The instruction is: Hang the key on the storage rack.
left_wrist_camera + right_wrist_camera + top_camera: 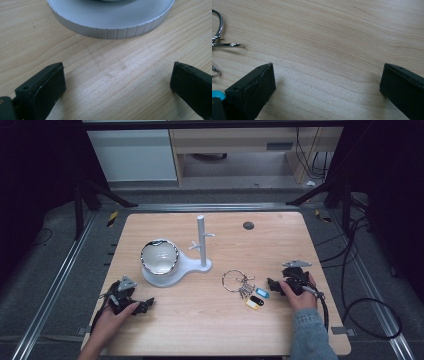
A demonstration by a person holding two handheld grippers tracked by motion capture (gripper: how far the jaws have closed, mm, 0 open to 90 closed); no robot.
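In the high view, a key ring (240,283) with tagged keys lies right of a white stand (201,242); hanging it there is judged the next step, not yet begun. The left gripper (117,80) is spread, empty, near the stand's ribbed base (112,22). The right gripper (327,82) is spread over bare wood, beside the steel ring (218,27).

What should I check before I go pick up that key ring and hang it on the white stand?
1. Right gripper open: ok, jaws wide apart over bare wood.
2. Left gripper open and holding nothing: ok.
3. Key ring reachable: ok, it lies flat just beside the right gripper.
4. Keys and tags untangled: cannot tell, bunched together.
5. Stand upright with pegs free: ok.
6. Bowl out of the hanging path: ok, it sits on the base left of the post.
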